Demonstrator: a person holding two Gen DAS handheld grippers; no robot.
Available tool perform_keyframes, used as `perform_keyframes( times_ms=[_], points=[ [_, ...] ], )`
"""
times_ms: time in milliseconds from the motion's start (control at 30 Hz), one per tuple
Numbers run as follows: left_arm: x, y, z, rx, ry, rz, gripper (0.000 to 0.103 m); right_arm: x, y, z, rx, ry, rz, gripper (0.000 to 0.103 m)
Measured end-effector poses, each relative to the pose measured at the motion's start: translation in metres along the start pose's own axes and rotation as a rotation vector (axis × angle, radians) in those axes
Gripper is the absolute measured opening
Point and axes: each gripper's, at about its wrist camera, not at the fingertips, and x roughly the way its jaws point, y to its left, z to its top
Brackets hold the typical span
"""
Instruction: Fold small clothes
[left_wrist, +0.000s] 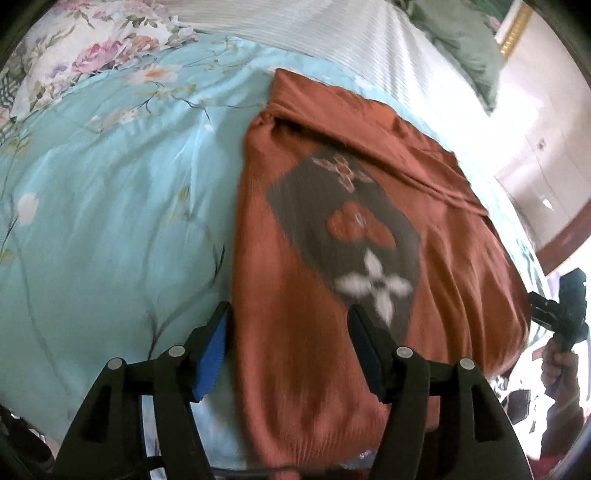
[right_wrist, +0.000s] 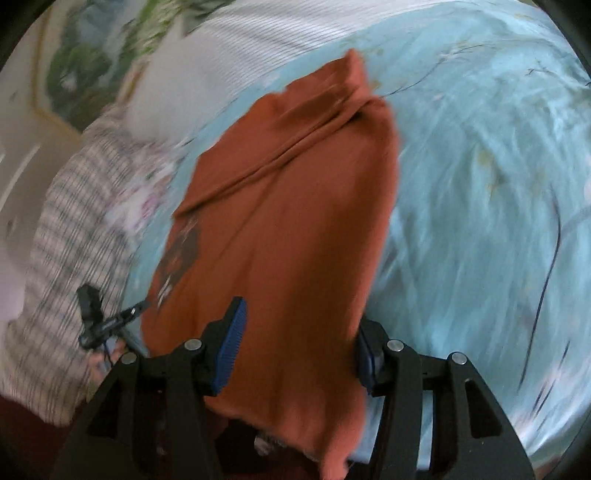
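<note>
Where the light blue floral bedspread (left_wrist: 110, 192) covers the bed, one rust-orange shirt (left_wrist: 306, 332) lies partly folded, long and narrow, its near end hanging over the bed's front edge. Grey printed panel (left_wrist: 343, 236) with a white flower, face up in the left wrist view; a sleeve or side folded across the far part. Left gripper (left_wrist: 288, 350): jaws wide apart, blue pads either side of the shirt's near left portion, nothing clamped. Right gripper (right_wrist: 299, 350): jaws likewise spread, the shirt's near end lying between the pads, not pinched. White ribbed blanket (left_wrist: 295, 26) beyond the shirt; floral pillow (left_wrist: 74, 51) at far left. Both views blurred.
</note>
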Motion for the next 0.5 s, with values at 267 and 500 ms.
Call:
perform_keyframes(
  times_ms=[267,500],
  points=[
    [-0.027,0.005,-0.050,-0.003,-0.001,-0.126,0.064,-0.011,-0.005,-0.041,0.000,0.000,0.146,0.055],
    [-0.024,0.002,-0.062,0.041,0.030,-0.161,0.056,-0.010,-0.020,-0.054,0.015,0.007,0.203,0.055]
  ],
)
